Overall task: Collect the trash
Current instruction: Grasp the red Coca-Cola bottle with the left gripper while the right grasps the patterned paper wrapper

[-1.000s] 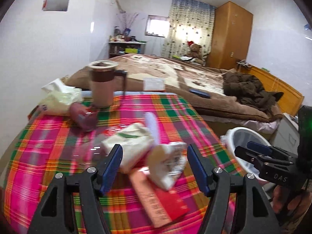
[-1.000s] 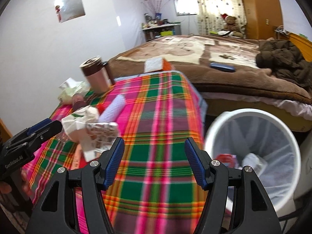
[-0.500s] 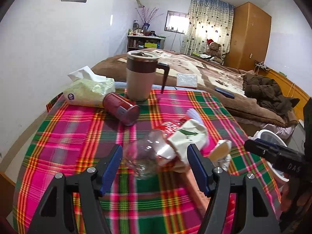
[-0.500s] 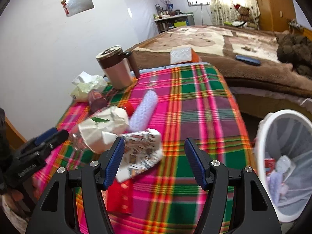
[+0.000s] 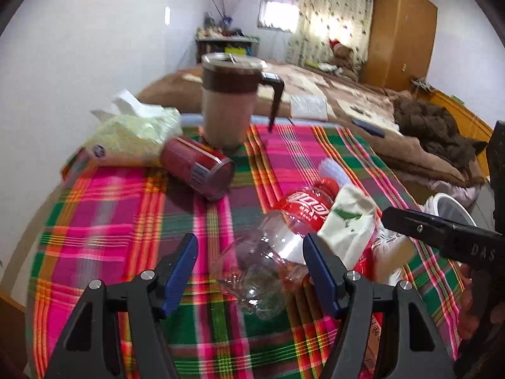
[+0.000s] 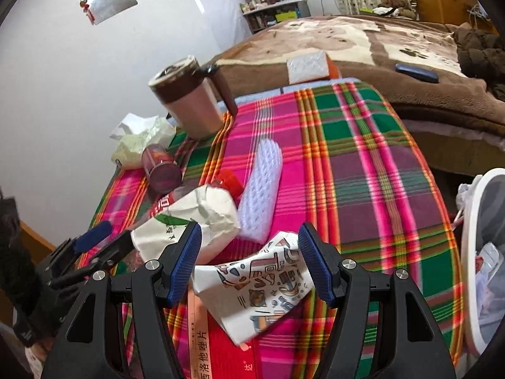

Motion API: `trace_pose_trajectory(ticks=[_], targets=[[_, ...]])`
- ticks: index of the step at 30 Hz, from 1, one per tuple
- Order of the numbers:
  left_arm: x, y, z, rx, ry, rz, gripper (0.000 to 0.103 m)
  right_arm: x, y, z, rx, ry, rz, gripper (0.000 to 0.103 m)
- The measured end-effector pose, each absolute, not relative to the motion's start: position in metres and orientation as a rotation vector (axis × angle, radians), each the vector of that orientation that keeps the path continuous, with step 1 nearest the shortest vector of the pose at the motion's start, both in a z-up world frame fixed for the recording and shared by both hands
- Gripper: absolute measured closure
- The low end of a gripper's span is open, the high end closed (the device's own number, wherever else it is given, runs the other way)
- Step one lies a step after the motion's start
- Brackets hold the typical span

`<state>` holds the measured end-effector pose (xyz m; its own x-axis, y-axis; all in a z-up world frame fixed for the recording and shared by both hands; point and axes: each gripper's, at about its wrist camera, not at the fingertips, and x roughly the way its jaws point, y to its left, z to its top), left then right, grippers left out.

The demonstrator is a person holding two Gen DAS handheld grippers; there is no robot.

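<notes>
2 tongs spread wide, gripping nothing: left tongs (image 5: 249, 265) straddling crushed bottle (image 5: 277, 240), long axis slanting forward-right; right tongs (image 6: 249, 260) straddling printed wrapper (image 6: 258, 287); bin (image 6: 473, 252) rightward.

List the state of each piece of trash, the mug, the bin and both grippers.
Left gripper: open, around the bottle.
Right gripper: open, over the printed carton.
Plastic bottle: lying, empty, capped.
Red can: lying down.
Printed carton: crumpled.
White carton: crushed.
Mug: upright, lidded.
Bin: lined, holding trash.
</notes>
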<state>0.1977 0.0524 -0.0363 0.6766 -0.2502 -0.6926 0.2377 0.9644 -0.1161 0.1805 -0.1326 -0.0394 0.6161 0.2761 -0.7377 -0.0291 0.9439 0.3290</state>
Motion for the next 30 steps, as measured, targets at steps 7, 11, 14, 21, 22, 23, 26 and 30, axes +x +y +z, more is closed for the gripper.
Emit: trace_pose_trajectory(ticks=[7, 11, 14, 21, 22, 23, 26, 30], targets=[[0.204, 0.04, -0.042, 0.026, 0.801, -0.317, 0.03, 0.167, -0.134, -0.056, 0.241, 0.948, 0.183, 0.038], [0.207, 0.034, -0.043, 0.058, 0.808, -0.335, 0.03, 0.16, -0.142, -0.061, 0.229, 0.951, 0.154, 0.038], [0.205, 0.028, -0.043, 0.073, 0.823, -0.361, 0.03, 0.155, -0.147, -0.064, 0.213, 0.955, 0.128, 0.038], [0.198, 0.014, -0.039, 0.135, 0.818, -0.403, 0.03, 0.142, -0.149, -0.067, 0.102, 0.934, 0.087, 0.038], [0.201, 0.015, -0.036, 0.142, 0.801, -0.384, 0.029, 0.141, -0.149, -0.067, 0.095, 0.927, 0.082, 0.038], [0.204, 0.017, -0.035, 0.135, 0.802, -0.375, 0.028, 0.14, -0.149, -0.067, 0.095, 0.924, 0.082, 0.038], [0.217, 0.02, -0.034, 0.103, 0.824, -0.386, 0.027, 0.139, -0.151, -0.066, 0.111, 0.91, 0.086, 0.04], [0.225, 0.011, -0.038, 0.137, 0.836, -0.396, 0.026, 0.138, -0.155, -0.066, 0.138, 0.904, 0.09, 0.04]])
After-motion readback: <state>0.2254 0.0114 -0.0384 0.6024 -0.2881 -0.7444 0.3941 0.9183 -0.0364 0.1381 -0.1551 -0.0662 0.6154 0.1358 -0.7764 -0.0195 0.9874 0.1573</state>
